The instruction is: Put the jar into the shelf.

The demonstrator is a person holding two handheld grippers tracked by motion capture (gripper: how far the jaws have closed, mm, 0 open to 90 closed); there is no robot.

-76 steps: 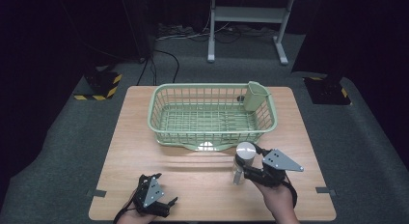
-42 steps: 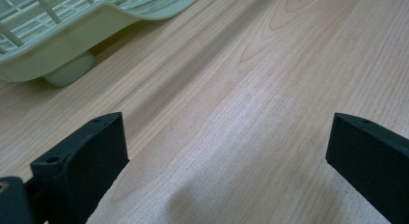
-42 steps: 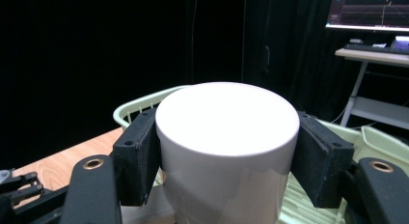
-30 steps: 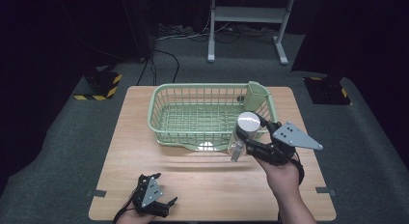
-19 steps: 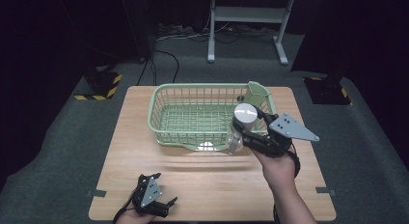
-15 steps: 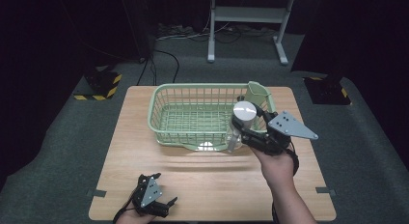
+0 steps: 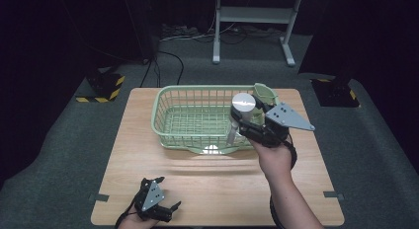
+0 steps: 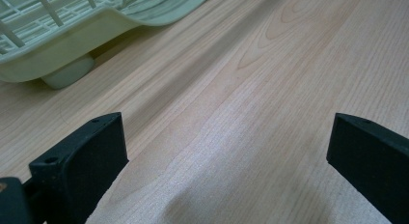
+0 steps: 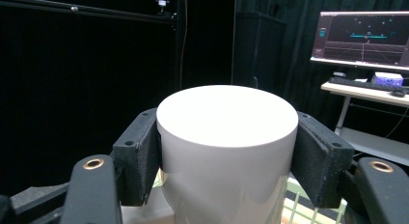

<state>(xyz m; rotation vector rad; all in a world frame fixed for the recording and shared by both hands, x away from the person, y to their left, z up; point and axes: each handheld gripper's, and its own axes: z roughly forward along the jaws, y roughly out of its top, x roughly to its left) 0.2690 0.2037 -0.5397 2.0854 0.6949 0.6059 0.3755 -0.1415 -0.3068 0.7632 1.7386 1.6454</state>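
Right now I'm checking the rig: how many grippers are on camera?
2. The left gripper rests open at the table's near edge; the right gripper holds a white cup over the green basket.

Right gripper [image 7: 243,121] raised, jaws clamped; left gripper [image 7: 159,205] apparently resting, jaws apart.

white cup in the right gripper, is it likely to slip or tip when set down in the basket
The white cup looks smooth and glossy, so it may slip between the fingers. It seems rigid, possibly breakable. Tall and narrow, it could tip on the green basket grid floor.
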